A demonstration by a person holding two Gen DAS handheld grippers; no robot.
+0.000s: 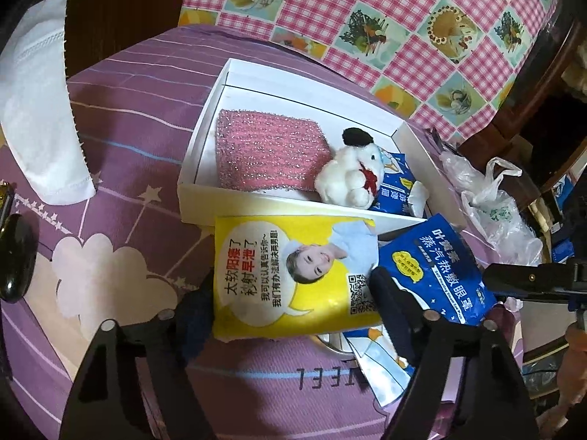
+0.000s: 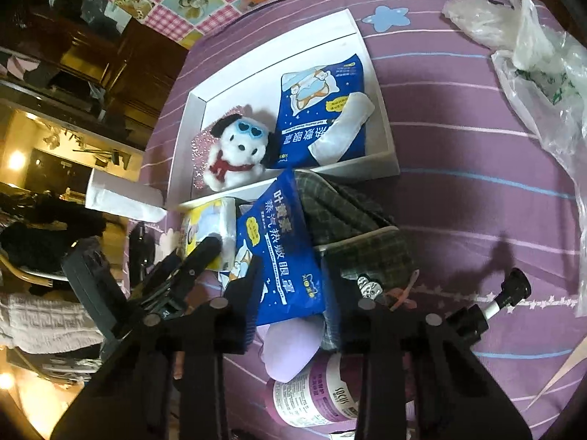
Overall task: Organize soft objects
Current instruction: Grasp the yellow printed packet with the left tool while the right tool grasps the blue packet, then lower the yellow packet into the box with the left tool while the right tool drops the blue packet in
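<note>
My left gripper (image 1: 293, 315) is shut on a yellow tissue pack (image 1: 293, 275), held just in front of the white box (image 1: 205, 190). My right gripper (image 2: 290, 293) is shut on a blue eye-mask packet (image 2: 282, 256), next to the left one. In the box lie a pink glitter sponge cloth (image 1: 268, 154), a white plush dog (image 2: 238, 154) with a red scarf, another blue packet (image 2: 323, 117) and a white pad (image 2: 341, 128). The blue packet also shows in the left wrist view (image 1: 436, 271). A green plaid pouch (image 2: 359, 227) lies in front of the box.
All sits on a purple striped bedsheet (image 2: 458, 183). Clear plastic bags (image 2: 543, 66) lie at the right. A white folded cloth (image 1: 40, 102) lies left of the box. A purple-labelled bottle (image 2: 315, 396) lies under my right gripper. A checked pink cloth (image 1: 367, 11) hangs behind.
</note>
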